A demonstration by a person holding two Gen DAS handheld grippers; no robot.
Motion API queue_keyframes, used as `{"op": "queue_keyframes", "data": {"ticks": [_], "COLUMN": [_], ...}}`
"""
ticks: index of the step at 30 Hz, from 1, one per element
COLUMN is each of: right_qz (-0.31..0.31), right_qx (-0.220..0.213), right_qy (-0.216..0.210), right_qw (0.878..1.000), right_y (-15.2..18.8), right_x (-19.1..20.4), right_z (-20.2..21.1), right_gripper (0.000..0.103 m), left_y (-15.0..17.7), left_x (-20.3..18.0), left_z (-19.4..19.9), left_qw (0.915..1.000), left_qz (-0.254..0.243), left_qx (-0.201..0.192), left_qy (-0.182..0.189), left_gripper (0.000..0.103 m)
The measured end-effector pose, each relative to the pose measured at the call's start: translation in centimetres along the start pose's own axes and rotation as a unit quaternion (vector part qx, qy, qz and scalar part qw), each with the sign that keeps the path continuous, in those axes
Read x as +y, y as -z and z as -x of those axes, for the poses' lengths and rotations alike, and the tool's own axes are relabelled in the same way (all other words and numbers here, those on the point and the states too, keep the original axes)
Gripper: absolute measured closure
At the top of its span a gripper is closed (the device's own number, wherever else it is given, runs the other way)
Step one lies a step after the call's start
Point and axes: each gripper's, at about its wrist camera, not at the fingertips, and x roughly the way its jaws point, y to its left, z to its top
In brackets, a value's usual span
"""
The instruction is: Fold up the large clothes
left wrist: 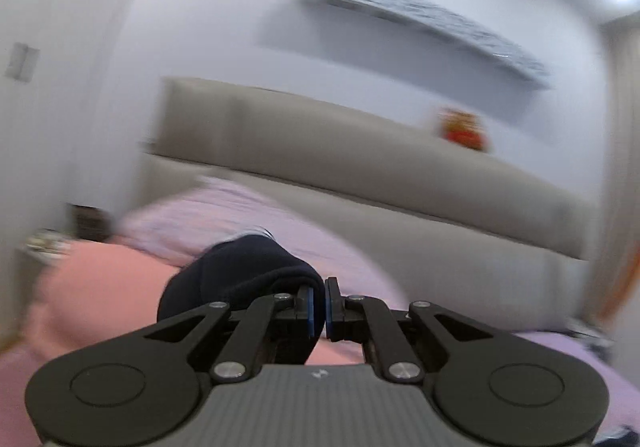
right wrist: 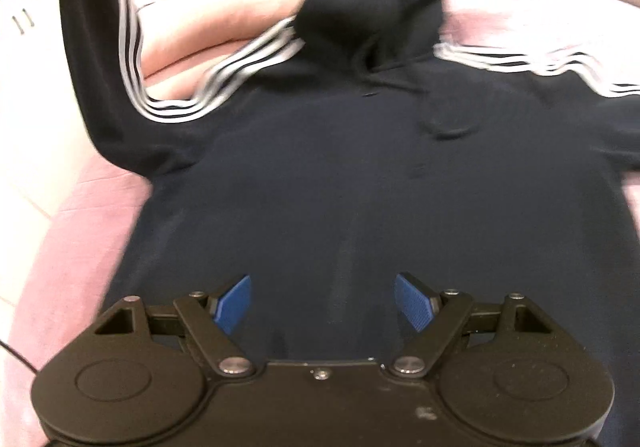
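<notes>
left gripper (left wrist: pixel 324 307) jaws are clenched on the navy hoodie (right wrist: pixel 340 187); that thin pinch could slip. right gripper (right wrist: pixel 324 303) jaws hang released above the hoodie's body, so it may drag.

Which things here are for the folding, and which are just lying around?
For the folding:
- dark hoodie with white stripes, spread on the bed
- left gripper, jaws shut on a dark fold of fabric
- right gripper, jaws open above the hoodie

Just lying about:
- pink bedding
- grey headboard
- red toy, too blurred to identify
- wall picture
</notes>
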Motion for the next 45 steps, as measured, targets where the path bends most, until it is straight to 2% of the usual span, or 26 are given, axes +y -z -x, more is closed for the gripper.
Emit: {"op": "queue_keyframes", "data": {"ticks": [3, 5, 6, 7, 9, 12, 13, 17, 18, 20, 22, 24, 25, 27, 29, 30, 32, 33, 34, 35, 36, 37, 39, 41, 43, 45], "right_qz": [-0.019, -0.035, -0.045, -0.058, -0.089, -0.129, -0.135, -0.124, -0.117, -0.097, -0.071, -0.041, -0.03, -0.015, -0.019, -0.026, -0.039, -0.044, -0.044, -0.041, -0.042, -0.06, -0.08, -0.095, -0.108, -0.101], "right_qx": [-0.002, -0.002, -0.002, 0.0, 0.004, -0.002, -0.008, -0.043, -0.058, -0.092, -0.118, -0.119, -0.116, -0.104, -0.077, -0.059, -0.026, -0.023, -0.026, -0.038, -0.05, -0.06, -0.098, -0.121, -0.084, -0.034], "right_qy": [0.018, 0.033, 0.044, 0.055, 0.064, 0.055, 0.054, 0.047, 0.043, 0.058, 0.085, 0.101, 0.11, 0.124, 0.133, 0.136, 0.133, 0.127, 0.128, 0.131, 0.129, 0.107, 0.099, 0.086, 0.104, 0.143], "right_qw": [1.0, 0.999, 0.998, 0.997, 0.994, 0.99, 0.989, 0.99, 0.99, 0.989, 0.987, 0.987, 0.987, 0.987, 0.988, 0.989, 0.99, 0.991, 0.991, 0.99, 0.99, 0.991, 0.987, 0.984, 0.985, 0.984], "right_y": [-0.1, 0.0, 0.1, 0.2, 0.6, 0.7, 0.4, -2.6, -3.7, -6.2, -8.8, -11.5, -12.5, -14.9, -16.3, -16.8, -16.9, -16.9, -16.8, -16.7, -16.5, -16.6, -16.8, -17.0, -17.2, -17.2], "right_x": [-3.3, -5.5, -6.8, -8.1, -10.4, -13.0, -13.3, -13.2, -13.2, -13.0, -12.9, -13.2, -13.4, -14.0, -14.8, -15.2, -15.9, -16.0, -15.9, -15.7, -15.5, -15.4, -14.7, -14.6, -15.4, -16.3], "right_z": [1.1, 1.6, 1.7, 1.7, 1.8, 1.8, 1.7, 1.4, 1.2, 0.4, -0.6, -2.4, -3.3, -5.7, -7.7, -8.8, -9.9, -10.3, -10.5, -10.2, -9.6, -8.8, -6.8, -4.8, -5.4, -7.6], "right_gripper": [0.008, 0.008, 0.008, 0.008, 0.008, 0.008, 0.008, 0.007, 0.007, 0.005, 0.005, 0.005, 0.005, 0.005, 0.005, 0.005, 0.005, 0.004, 0.014, 0.047, 0.069, 0.089, 0.089, 0.089, 0.086, 0.063], "left_y": [3.0, 6.1, 7.9, 10.1, 13.7, 17.2, 17.7, 17.9, 17.6, 18.2, 18.4, 18.8, 19.3, 20.2, 21.3, 21.7, 21.9, 21.8, 21.6, 21.6, 21.3, 21.0, 20.1, 19.5, 19.9, 20.6], "left_x": [-5.9, -9.2, -10.3, -11.3, -11.9, -9.3, -7.9, -1.8, -0.3, 2.9, 4.5, 6.1, 6.7, 7.2, 7.8, 8.0, 8.6, 8.4, 8.2, 8.2, 8.1, 8.2, 9.3, 10.6, 11.2, 11.6], "left_z": [-1.9, -4.0, -4.9, -6.0, -7.4, -7.8, -7.6, -6.0, -5.8, -5.5, -6.2, -6.9, -7.3, -8.2, -8.0, -7.5, -6.8, -6.7, -6.5, -6.1, -5.8, -5.6, -5.0, -4.6, -4.8, -5.1], "left_qw": [0.9963, 0.9853, 0.9796, 0.9701, 0.9516, 0.9282, 0.9242, 0.931, 0.9301, 0.9235, 0.9247, 0.923, 0.9218, 0.926, 0.9278, 0.9302, 0.945, 0.9503, 0.9526, 0.9544, 0.9559, 0.9562, 0.9569, 0.9457, 0.9289, 0.9136], "left_qz": [-0.005, -0.016, -0.02, -0.031, -0.042, -0.009, 0.004, 0.014, 0.006, -0.016, -0.059, -0.09, -0.101, -0.121, -0.146, -0.145, -0.126, -0.122, -0.12, -0.116, -0.105, -0.085, -0.004, 0.069, 0.099, 0.119], "left_qx": [0.038, 0.101, 0.132, 0.179, 0.254, 0.327, 0.342, 0.356, 0.363, 0.383, 0.375, 0.368, 0.368, 0.352, 0.333, 0.328, 0.294, 0.278, 0.271, 0.266, 0.264, 0.267, 0.271, 0.291, 0.328, 0.357], "left_qy": [0.077, 0.137, 0.15, 0.161, 0.168, 0.177, 0.17, 0.078, 0.056, 0.022, -0.031, -0.066, -0.07, -0.065, -0.082, -0.077, -0.068, -0.071, -0.071, -0.069, -0.074, -0.086, -0.104, -0.126, -0.142, -0.155], "left_gripper": [0.097, 0.09, 0.073, 0.046, 0.029, 0.03, 0.029, 0.027, 0.027, 0.027, 0.027, 0.03, 0.031, 0.031, 0.033, 0.041, 0.053, 0.063, 0.077, 0.08, 0.082, 0.084, 0.085, 0.085, 0.084, 0.08]}}
